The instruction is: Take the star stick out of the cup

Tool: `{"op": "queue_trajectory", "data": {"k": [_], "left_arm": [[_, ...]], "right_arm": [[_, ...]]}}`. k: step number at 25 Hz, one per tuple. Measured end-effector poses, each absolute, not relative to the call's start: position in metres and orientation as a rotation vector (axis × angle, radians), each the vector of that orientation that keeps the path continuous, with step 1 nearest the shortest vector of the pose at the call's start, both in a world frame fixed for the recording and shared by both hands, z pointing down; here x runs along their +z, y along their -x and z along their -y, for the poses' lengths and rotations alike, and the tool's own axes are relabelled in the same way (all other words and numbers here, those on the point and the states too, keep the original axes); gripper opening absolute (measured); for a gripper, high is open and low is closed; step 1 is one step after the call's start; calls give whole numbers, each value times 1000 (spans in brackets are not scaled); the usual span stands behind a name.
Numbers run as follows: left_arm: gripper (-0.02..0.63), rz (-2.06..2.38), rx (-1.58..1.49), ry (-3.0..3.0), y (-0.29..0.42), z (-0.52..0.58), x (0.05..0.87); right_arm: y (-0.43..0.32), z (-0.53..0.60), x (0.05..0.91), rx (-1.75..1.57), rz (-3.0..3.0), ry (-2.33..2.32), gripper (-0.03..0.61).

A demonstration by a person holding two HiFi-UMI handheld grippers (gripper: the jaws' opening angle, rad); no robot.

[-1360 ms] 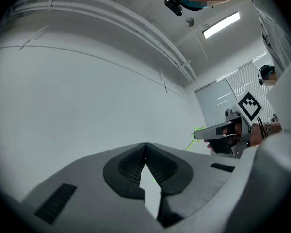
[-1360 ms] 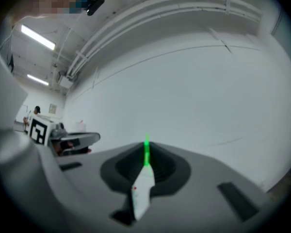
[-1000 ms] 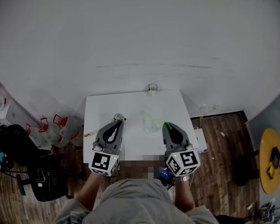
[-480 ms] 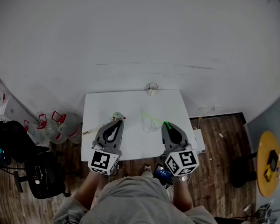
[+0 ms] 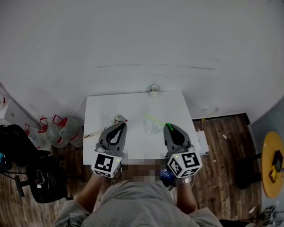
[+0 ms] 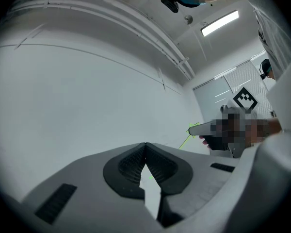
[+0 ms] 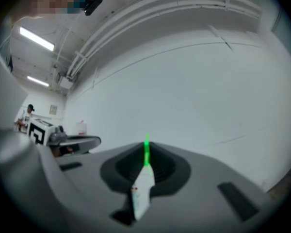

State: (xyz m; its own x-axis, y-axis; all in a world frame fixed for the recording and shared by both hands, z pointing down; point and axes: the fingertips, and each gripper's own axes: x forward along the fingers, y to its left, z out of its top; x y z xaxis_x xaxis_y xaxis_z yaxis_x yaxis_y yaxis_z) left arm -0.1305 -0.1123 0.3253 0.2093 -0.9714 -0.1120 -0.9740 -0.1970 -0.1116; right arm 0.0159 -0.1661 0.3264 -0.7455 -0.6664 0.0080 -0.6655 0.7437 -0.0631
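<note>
I see a white table (image 5: pixel 100 109) from above, w/ both grippers low over its near edge.

R side: the right gripper (image 5: pixel 169 126) is pinched tight on the star stick (image 5: pixel 156 119). In the right gripper view the jaws squeeze the thin green stick, and a short bit pokes up past the tips. From the head view the stick runs from those tips up and to the left, over the middle of the table. A faint see-through cup (image 5: pixel 149 123) sits right under that line. It's too faint for me to tell if the stick's far end is inside the cup or just above it. The left gripper view also shows the green stick, off to the right against the white wall.

L side: the left gripper (image 5: pixel 120 124) has its jaws pressed together at the tips w/ nothing between them. Just past its tip on the table is a small round thing w/ a red bit (image 5: pixel 119 119).

A small cup-like thing (image 5: pixel 155 89) stands at the table's far edge, well apart from both grippers. Clear jugs w/ red handles (image 5: pixel 61 129) are on the floor to the left.
</note>
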Motion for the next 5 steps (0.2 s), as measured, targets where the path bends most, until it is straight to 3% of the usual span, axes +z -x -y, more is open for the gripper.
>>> {"op": "queue_trajectory", "data": {"k": [5], "left_arm": [[32, -1876, 13, 2308, 131, 112, 329]], "right_arm": [[-17, 166, 330, -101, -2921, 1114, 46]]}}
